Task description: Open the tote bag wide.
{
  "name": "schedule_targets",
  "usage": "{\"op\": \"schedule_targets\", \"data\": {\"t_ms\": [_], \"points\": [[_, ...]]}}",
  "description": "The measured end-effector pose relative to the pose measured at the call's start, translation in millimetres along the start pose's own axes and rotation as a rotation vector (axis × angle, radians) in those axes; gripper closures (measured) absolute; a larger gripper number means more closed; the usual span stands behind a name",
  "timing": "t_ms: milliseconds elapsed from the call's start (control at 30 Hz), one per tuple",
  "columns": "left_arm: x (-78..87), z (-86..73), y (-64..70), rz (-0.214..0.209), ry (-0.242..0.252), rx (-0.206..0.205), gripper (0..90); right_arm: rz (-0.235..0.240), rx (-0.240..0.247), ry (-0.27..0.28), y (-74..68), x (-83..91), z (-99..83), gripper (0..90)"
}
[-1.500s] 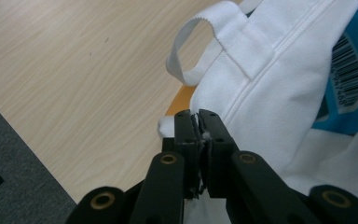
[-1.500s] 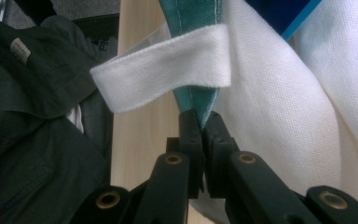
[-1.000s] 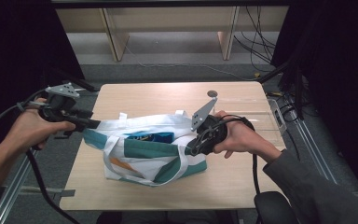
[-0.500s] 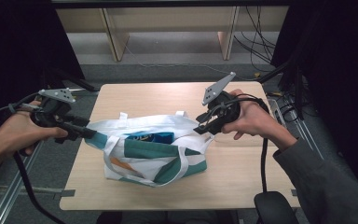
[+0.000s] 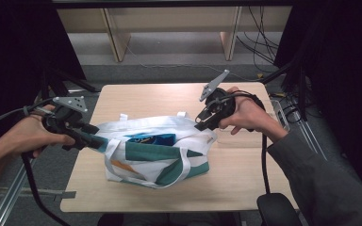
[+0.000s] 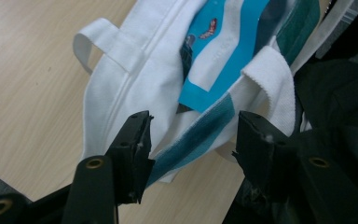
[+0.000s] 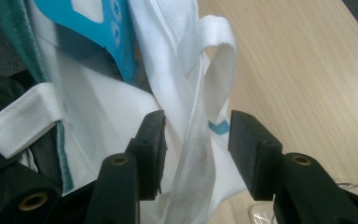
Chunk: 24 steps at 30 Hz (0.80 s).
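Note:
A white and teal tote bag [image 5: 155,155] lies on the wooden table [image 5: 151,96] with its mouth held wide. A blue packet [image 5: 151,139] sits inside it. My left gripper [image 5: 94,140] is at the bag's left end. In the left gripper view it [image 6: 191,140] stands open, with the bag's teal-edged rim [image 6: 200,135] between the jaws and the packet [image 6: 223,56] beyond. My right gripper [image 5: 200,123] is at the bag's right end. Seen in its own view, it [image 7: 196,133] is open around the white rim, beside a handle loop [image 7: 219,51].
Bare tabletop lies behind and in front of the bag. Wooden shelving [image 5: 169,19] stands on the floor beyond the table, with cables [image 5: 264,42] at the back right. A metal rail [image 5: 4,202] runs at the lower left and a black seat [image 5: 275,209] sits by the front edge.
My right gripper has moved up and back from the bag's front right corner to its right rim. My left gripper has shifted slightly nearer. The bag's mouth is wider.

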<state>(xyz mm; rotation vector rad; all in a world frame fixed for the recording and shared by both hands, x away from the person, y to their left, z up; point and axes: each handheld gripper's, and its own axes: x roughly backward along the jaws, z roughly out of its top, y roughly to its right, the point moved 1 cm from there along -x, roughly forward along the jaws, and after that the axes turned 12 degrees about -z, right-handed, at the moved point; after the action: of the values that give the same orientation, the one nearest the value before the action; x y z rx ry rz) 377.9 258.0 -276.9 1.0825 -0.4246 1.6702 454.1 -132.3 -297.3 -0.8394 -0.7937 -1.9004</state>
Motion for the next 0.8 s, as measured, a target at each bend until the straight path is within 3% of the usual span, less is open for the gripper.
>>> {"op": "schedule_targets", "data": {"t_ms": [33,67,100,200,233,267,300,333,400,433,567,667,733,800], "points": [[-0.5,-0.4,1.0,-0.004,-0.007,0.000,45.0,-0.005,-0.024,-0.021,-1.2,-2.8,0.4,60.1],[-1.3,-0.9,1.9,-0.018,-0.015,-0.006,45.8,-0.001,-0.004,-0.025,-0.1,-5.3,1.0,62.5],[-2.5,-2.2,3.3,-0.028,-0.019,0.005,47.3,-0.002,-0.019,-0.043,-1.7,-7.2,1.0,63.9],[-5.5,-8.1,3.9,-0.035,-0.065,0.002,49.0,0.001,0.027,-0.060,-3.4,-13.1,1.1,76.0],[-9.0,-10.6,3.4,-0.036,-0.060,0.001,53.5,-0.005,0.048,-0.069,-3.4,-13.9,1.1,79.3],[-10.0,-12.8,-0.5,-0.035,-0.112,-0.030,59.1,-0.013,0.054,-0.077,-4.3,-14.2,1.1,82.1],[-15.1,-15.9,-1.7,-0.038,-0.116,-0.014,62.2,-0.022,0.056,-0.083,-4.8,-14.5,1.0,83.8],[-20.4,-18.3,-4.1,-0.031,-0.120,-0.028,73.4,-0.032,0.069,-0.089,-4.7,-16.6,0.0,87.1],[-34.3,-24.9,-7.3,-0.016,-0.077,0.003,77.1,-0.037,0.070,-0.090,-4.9,-18.3,-1.2,88.1],[-41.4,-28.6,-9.3,-0.021,-0.063,0.011,84.8,-0.033,0.068,-0.102,-6.0,-22.9,-5.3,88.6],[-66.8,-41.9,-14.6,-0.026,-0.058,0.013,86.1,-0.031,0.086,-0.104,-6.8,-33.8,-12.2,88.7],[-82.3,-54.2,-20.3,-0.040,-0.050,0.033,86.5,-0.024,0.037,-0.122,-9.1,-46.2,-21.6,88.7],[-94.2,-69.1,-29.6,-0.069,-0.012,0.078,86.5,-0.028,0.010,-0.112,-9.5,-57.2,-32.6,88.7],[-99.3,-73.6,-31.7,-0.088,-0.013,0.084,86.5,-0.021,-0.016,-0.111,-11.1,-60.2,-36.7,88.7]]}}
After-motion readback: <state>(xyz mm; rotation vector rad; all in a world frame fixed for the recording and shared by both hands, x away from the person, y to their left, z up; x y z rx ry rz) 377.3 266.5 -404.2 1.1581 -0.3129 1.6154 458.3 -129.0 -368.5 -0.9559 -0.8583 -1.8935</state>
